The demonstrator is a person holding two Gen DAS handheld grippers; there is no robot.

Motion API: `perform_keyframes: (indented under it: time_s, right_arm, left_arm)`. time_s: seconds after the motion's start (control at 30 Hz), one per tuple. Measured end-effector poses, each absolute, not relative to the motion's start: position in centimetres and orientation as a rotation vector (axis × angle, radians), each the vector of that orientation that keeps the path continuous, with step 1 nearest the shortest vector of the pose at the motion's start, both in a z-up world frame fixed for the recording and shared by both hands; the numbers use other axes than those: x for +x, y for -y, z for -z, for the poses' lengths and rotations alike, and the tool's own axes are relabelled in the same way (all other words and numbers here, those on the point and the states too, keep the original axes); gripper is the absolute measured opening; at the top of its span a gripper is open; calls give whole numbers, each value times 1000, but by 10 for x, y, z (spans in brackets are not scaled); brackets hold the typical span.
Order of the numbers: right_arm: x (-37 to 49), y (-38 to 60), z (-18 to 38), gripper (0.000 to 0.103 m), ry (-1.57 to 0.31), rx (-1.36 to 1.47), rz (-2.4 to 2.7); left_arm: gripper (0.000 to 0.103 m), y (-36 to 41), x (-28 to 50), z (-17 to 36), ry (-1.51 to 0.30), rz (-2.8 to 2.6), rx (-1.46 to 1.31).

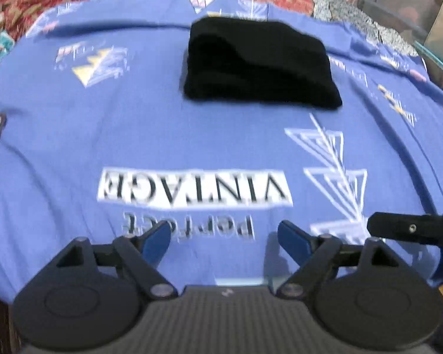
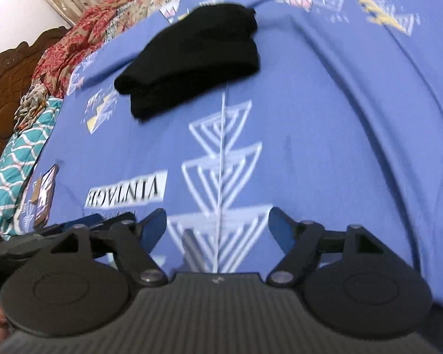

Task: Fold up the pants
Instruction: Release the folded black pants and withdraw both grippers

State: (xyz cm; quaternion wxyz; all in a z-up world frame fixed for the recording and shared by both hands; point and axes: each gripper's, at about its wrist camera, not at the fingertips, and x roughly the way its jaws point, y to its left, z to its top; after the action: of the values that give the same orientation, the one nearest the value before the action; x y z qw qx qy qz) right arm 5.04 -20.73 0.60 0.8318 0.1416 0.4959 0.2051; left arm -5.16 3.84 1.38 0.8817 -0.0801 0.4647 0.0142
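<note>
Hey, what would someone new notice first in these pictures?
The folded black pants, a compact bundle, lie alone toward the far side of a blue bedsheet. Nearer the cameras, the sheet's white VINTAGE print reads upside down, and both grippers, left and right, hang open and empty.

Matt black cloth pants, smooth printed blue cloth sheet, glossy carved wooden headboard
</note>
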Motion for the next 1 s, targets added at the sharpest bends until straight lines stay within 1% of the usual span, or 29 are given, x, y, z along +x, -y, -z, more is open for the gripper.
perform_keyframes:
  time_s: [0.07, 0.1, 0.2, 0.33, 0.47, 0.57, 1.0]
  right_arm:
    - [48, 207, -3, 80, -1069, 296, -428]
    - [48, 206, -2, 81, -1070, 290, -425]
    - [43, 201, -2, 90, -1079, 281, -440]
    - [40, 201, 1, 95, -1073, 308, -447]
    - [38, 202, 3, 99, -1068, 342, -453]
    - [38, 206, 4, 103, -1065, 366, -463]
    - [39, 205, 4, 103, -1068, 362, -449]
  left_arm:
    - [86, -36, -54, -12, -972, -37, -144]
    - [89, -35, -54, -12, -978, -40, -138]
    - [96, -35, -55, -8, -1001, -38, -136]
    - [103, -34, -56, -6, -1009, -31, -136]
    - [103, -35, -55, -4, -1011, -29, -142]
    - [103, -35, -55, -4, -1009, -26, -147]
    - [103, -39, -54, -4, -996, -10, -159]
